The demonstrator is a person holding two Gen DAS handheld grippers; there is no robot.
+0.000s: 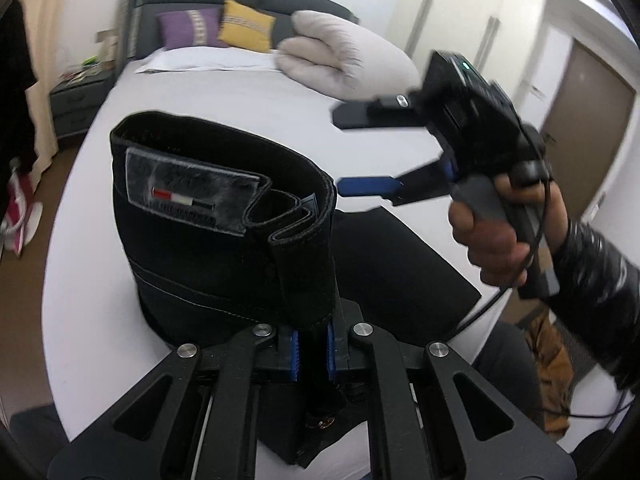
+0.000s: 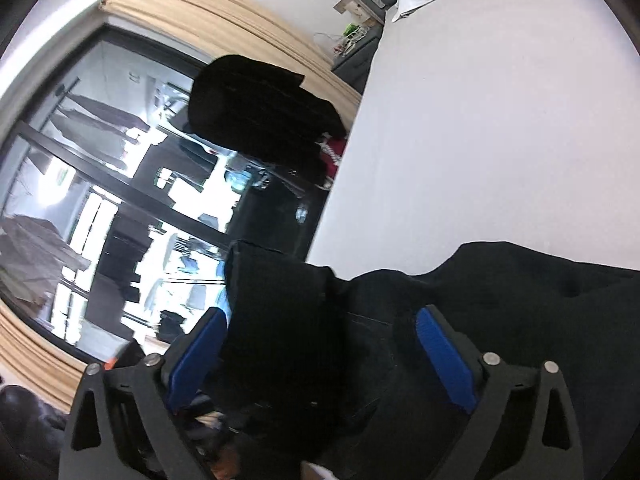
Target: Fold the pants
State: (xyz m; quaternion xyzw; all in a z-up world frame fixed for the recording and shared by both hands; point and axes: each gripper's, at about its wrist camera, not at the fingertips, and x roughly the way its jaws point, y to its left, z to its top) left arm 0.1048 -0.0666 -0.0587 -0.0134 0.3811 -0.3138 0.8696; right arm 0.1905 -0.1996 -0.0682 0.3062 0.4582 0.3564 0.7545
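The black pants point(image 1: 224, 240) are lifted above the white bed point(image 1: 240, 96), waistband up, with a grey label with a red and white stripe facing me. My left gripper point(image 1: 312, 344) is shut on the waistband edge of the pants between its blue pads. My right gripper point(image 1: 340, 156) is open in the air to the right of the pants, held by a hand. In the right wrist view the right gripper point(image 2: 320, 336) has its jaws wide apart with black pants fabric point(image 2: 480, 300) lying between and beyond them; its blue pads point(image 2: 440, 356) are not pressing the cloth.
Purple point(image 1: 188, 30) and yellow point(image 1: 246, 26) cushions and a folded grey duvet point(image 1: 340, 56) lie at the head of the bed. A nightstand point(image 1: 76, 100) stands at the left. A window with curtains point(image 2: 120, 184) and a dark garment point(image 2: 264, 112) are beside the bed.
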